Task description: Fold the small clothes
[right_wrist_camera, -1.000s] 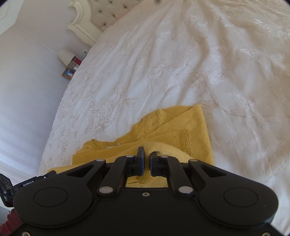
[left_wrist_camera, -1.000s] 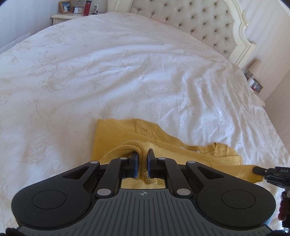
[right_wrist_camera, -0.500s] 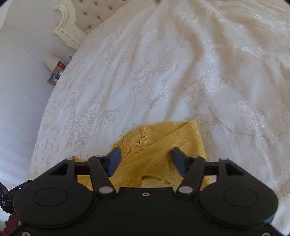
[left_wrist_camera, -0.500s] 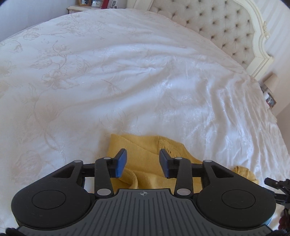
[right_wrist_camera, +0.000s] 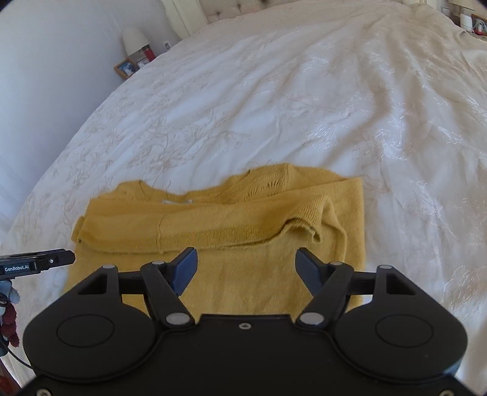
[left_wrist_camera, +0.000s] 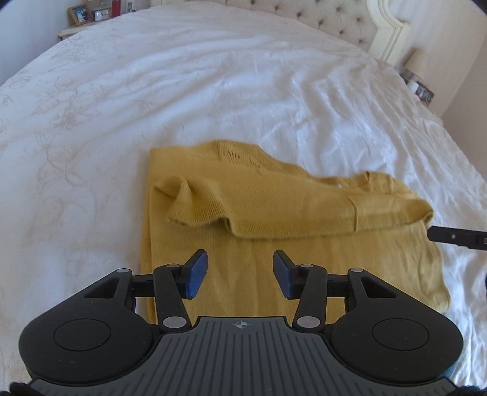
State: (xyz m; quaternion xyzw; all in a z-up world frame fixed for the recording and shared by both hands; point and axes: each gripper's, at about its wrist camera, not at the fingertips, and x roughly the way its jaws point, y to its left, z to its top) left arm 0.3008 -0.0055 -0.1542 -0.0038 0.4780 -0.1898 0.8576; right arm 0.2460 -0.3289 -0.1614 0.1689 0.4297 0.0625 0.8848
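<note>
Yellow knit sweater (left_wrist_camera: 274, 243) spread flat on the white bedspread (left_wrist_camera: 213, 91), low and centre in both wrist views, the bed serving as the broad soft surface for folding. Folded sleeve band (left_wrist_camera: 274, 210) laid crosswise over the body of the garment, from a bunched cuff (left_wrist_camera: 188, 207) at centre left of the left wrist view to the shoulder at centre right. Probably placed so to bring the sleeves inside the outline before the body gets folded. Neckline (right_wrist_camera: 243, 185) towards the upper part of the frame, hem nearest the cameras, hidden under the tool bodies.

Left gripper (left_wrist_camera: 240, 274) at bottom centre of its own view, jaws spread, blue pads (left_wrist_camera: 196, 272) clear of the cloth, nothing between them but bare knit below. Right gripper (right_wrist_camera: 246, 271) likewise at bottom centre of its view, jaws spread wider, nothing pinched. Tip of the right tool at the right edge of the left wrist view, beside the sweater's shoulder end; tip of the left tool at the left edge of the right wrist view.

Both hovering over the lower half, seemingly free to take the hem next. Bunched cuff likely to need smoothing. Nightstand (left_wrist_camera: 79, 27) with picture frames at upper left, well apart from the work.
</note>
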